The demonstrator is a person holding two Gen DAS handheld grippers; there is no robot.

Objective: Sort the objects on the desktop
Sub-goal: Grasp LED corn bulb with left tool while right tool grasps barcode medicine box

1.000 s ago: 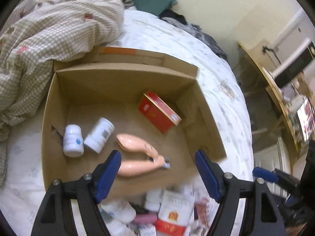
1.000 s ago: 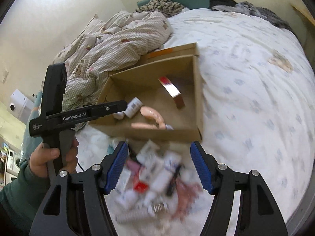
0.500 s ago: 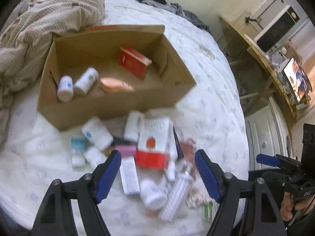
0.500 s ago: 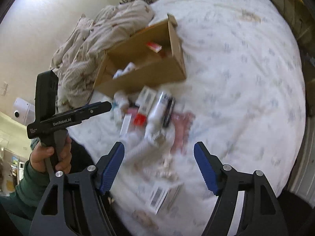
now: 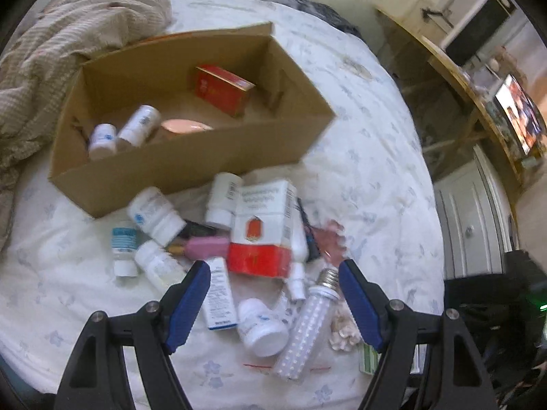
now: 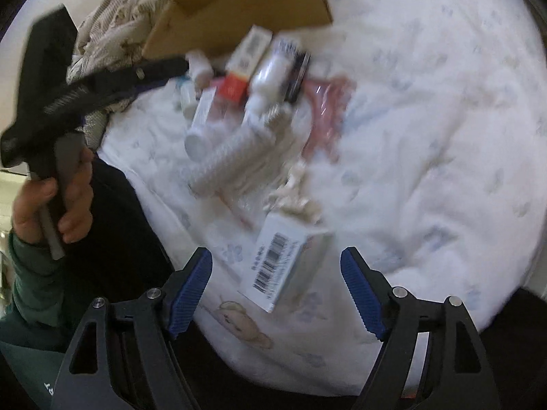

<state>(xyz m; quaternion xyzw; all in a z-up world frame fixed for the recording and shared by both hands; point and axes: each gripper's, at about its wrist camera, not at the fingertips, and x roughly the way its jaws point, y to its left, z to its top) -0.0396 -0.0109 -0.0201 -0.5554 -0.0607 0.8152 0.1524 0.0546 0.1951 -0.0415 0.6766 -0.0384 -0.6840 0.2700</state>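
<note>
Both tools [image 5: 273,302] [image 6: 275,288] wide (empty)

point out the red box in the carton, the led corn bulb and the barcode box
red box [image 5: 222,90]: left wrist view, on its red front face
led corn bulb [image 5: 307,335]: left wrist view, on its dotted white body
barcode box [image 6: 277,263]: right wrist view, on the barcode panel

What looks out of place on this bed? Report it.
An LED corn bulb lies loose in the heap of pill bottles and medicine cartons in front of the cardboard box, an odd item among them. One barcoded carton sits apart from the heap, tilted near the bed's edge, just ahead of the open right tool.
</note>
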